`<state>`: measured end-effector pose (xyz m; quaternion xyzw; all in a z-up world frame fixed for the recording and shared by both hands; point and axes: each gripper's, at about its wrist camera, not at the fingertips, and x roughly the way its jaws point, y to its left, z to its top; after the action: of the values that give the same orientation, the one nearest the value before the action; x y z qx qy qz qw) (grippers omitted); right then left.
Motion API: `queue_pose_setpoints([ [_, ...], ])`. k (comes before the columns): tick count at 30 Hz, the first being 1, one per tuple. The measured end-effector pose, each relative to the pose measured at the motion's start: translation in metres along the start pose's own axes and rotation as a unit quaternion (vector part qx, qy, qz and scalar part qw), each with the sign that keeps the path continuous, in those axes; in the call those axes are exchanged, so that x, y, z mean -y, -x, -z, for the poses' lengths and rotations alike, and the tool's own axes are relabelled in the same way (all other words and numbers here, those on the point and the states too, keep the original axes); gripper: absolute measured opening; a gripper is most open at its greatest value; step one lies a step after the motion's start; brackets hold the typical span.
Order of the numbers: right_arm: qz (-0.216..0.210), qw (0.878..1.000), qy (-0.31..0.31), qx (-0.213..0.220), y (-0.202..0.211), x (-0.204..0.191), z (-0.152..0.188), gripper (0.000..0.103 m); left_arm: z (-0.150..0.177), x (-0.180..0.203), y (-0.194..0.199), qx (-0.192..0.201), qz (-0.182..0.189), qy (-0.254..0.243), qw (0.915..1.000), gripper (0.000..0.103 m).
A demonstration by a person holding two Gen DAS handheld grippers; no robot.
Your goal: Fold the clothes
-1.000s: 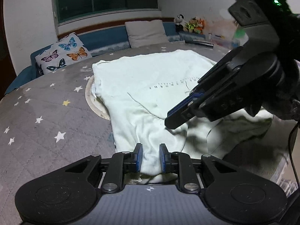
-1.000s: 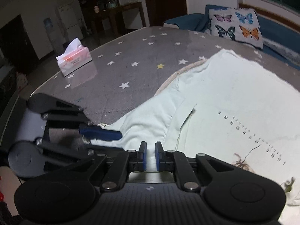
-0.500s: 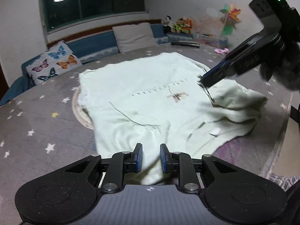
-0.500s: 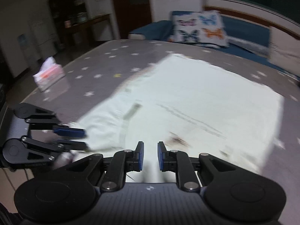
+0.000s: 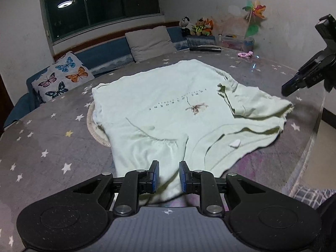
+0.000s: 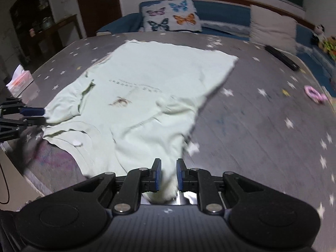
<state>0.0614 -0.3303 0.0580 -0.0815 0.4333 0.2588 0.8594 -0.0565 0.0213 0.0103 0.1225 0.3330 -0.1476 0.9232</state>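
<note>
A pale green T-shirt with a small print lies spread on the grey star-patterned table, collar toward me. My left gripper sits at the near left sleeve, jaws slightly apart, cloth between them. In the right wrist view the shirt lies ahead and my right gripper has jaws slightly apart with the right sleeve's cloth between them. The right gripper also shows in the left wrist view, off the shirt's right sleeve. The left gripper shows in the right wrist view at the left sleeve.
A tissue box stands at the table's left side. A pink hair tie and a dark remote lie on the far side. A round woven mat lies under the shirt. Cushions line the bench behind.
Both grippers have drawn apart, the right one swinging far to the right. The shirt's sleeves and shoulders now lie spread wider. Both sets of jaws have opened a little.
</note>
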Motion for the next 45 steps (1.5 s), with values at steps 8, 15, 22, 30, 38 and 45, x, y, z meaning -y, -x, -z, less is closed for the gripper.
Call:
queue_pose_setpoints([
  [8, -0.013, 1.000, -0.003, -0.002, -0.009, -0.004, 0.019, 0.015, 0.007, 0.011, 0.005, -0.010, 0.009, -0.024, 0.9996, 0.029],
  [15, 0.006, 1.000, 0.026, 0.004, -0.005, -0.009, 0.009, 0.015, 0.008, 0.014, 0.003, -0.013, 0.020, -0.051, 0.9984, 0.034],
  [22, -0.005, 0.999, 0.038, 0.025, -0.031, -0.015, -0.018, 0.015, 0.011, 0.021, 0.003, -0.012, 0.024, -0.087, 0.9958, 0.039],
  [30, -0.003, 0.998, 0.064, 0.008, -0.038, -0.026, -0.016, 0.019, 0.012, 0.020, -0.010, -0.014, 0.019, -0.107, 0.9939, 0.041],
  [38, 0.001, 0.992, 0.124, 0.007, -0.012, -0.049, -0.003, 0.024, 0.006, 0.025, -0.018, 0.008, 0.026, -0.119, 0.9925, 0.013],
  [45, -0.006, 0.977, 0.215, -0.011, -0.009, -0.078, 0.020, 0.042, -0.028, 0.012, -0.019, 0.033, 0.015, -0.082, 0.9960, 0.011],
])
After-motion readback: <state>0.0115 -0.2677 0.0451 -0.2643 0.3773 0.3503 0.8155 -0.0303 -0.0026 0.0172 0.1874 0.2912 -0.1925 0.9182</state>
